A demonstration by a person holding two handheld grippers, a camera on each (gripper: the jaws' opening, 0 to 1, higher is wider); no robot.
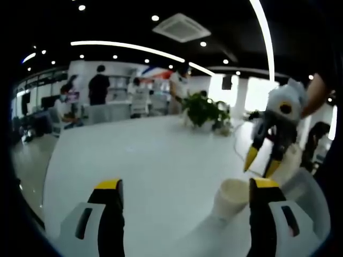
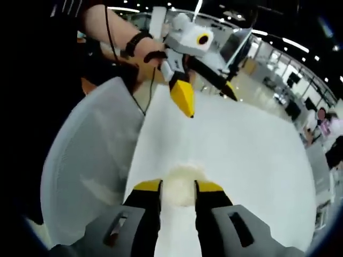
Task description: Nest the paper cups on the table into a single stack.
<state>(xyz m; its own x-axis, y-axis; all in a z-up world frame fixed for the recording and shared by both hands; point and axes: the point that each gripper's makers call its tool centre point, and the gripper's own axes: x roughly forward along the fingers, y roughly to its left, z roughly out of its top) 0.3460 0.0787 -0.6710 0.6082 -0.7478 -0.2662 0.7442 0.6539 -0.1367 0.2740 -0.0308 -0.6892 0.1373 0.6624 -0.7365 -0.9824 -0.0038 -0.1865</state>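
on the white table [image 1: 161, 155], nearest in the right gripper view, the right gripper [image 2: 178, 188] has its jaws narrowed on a paper cup [image 2: 180, 184], apparently gripping its rim. just beyond on the table, in the left gripper view, a second paper cup [image 1: 231, 197] stands beside the left gripper [image 1: 182, 187], whose jaws are wide and hold nothing. farther off sits a potted plant [image 1: 203, 110]. the thin wall could crumple under a hard squeeze, or a tilted cup could jam while nesting.
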